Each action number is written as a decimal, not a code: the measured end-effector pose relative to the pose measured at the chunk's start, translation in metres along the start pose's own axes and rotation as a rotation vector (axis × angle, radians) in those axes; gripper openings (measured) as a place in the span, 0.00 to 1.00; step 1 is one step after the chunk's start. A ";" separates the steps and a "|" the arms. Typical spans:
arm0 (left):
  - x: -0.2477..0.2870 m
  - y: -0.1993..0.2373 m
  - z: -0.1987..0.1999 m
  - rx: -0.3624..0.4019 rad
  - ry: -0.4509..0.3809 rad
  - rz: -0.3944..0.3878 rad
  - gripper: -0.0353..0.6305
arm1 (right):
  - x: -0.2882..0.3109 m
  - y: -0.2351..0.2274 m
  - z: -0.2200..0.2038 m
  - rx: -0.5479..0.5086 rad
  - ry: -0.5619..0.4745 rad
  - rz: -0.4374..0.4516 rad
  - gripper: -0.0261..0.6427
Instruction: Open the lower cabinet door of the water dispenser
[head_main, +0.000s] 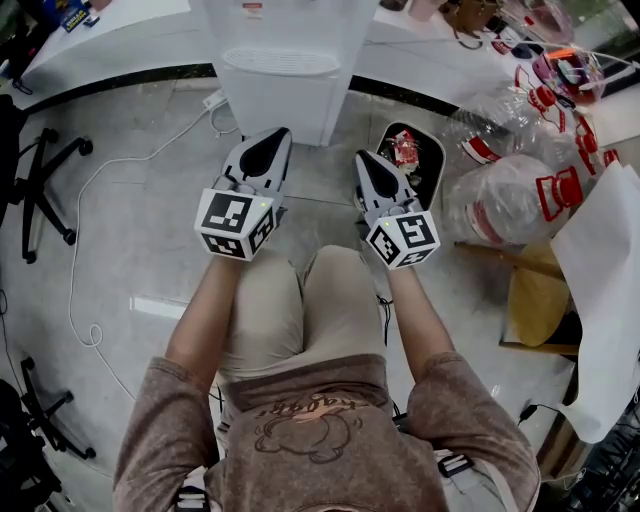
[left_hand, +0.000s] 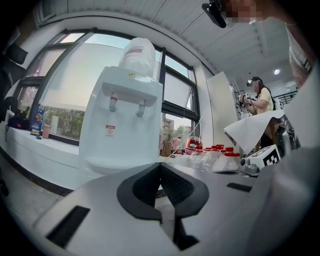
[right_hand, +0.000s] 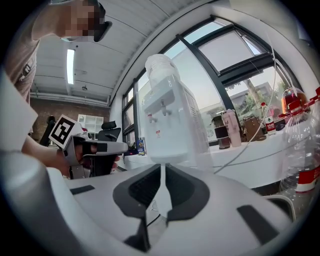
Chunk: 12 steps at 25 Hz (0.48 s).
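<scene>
Water dispenser (head_main: 285, 75): white, standing on the floor (head_main: 130, 210), ahead of both grippers, untouched.
Left gripper (head_main: 272, 140): pointed at dispenser's front, short of it; jaws closed, empty.
Right gripper (head_main: 364, 162): off dispenser's right front corner, near; jaws closed, empty.
Plastic bottles (head_main: 510, 200): right of dispenser.

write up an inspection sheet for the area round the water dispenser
surface: glossy grey floor.
job's things: water dispenser stands at the white ledge, bottle on top; no door seen swung open.
clutter: clear bag of red-capped bottles and black bin, right of the dispenser.
grippers: left gripper and right gripper both shut, empty, short of the dispenser.
cables: white cable loops over the floor from a power strip.
surroundings: windows, chair base, another person.
</scene>
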<state>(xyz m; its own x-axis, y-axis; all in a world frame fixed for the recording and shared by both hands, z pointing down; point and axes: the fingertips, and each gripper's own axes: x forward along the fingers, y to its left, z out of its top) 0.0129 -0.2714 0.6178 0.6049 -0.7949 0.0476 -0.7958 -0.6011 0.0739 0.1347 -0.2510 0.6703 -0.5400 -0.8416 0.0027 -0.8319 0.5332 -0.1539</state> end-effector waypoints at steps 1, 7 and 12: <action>0.000 0.000 0.002 0.003 -0.002 0.002 0.07 | 0.000 -0.001 0.000 0.007 -0.001 0.003 0.10; -0.003 -0.006 0.010 0.029 -0.003 -0.014 0.07 | 0.003 0.000 -0.005 0.029 0.001 0.048 0.29; -0.009 -0.011 0.009 0.027 0.004 -0.025 0.07 | 0.010 0.005 -0.010 0.056 0.008 0.099 0.54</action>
<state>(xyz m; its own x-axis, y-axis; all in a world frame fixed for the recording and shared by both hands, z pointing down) 0.0161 -0.2588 0.6075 0.6246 -0.7793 0.0499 -0.7809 -0.6228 0.0481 0.1238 -0.2559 0.6799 -0.6202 -0.7844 -0.0072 -0.7662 0.6077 -0.2091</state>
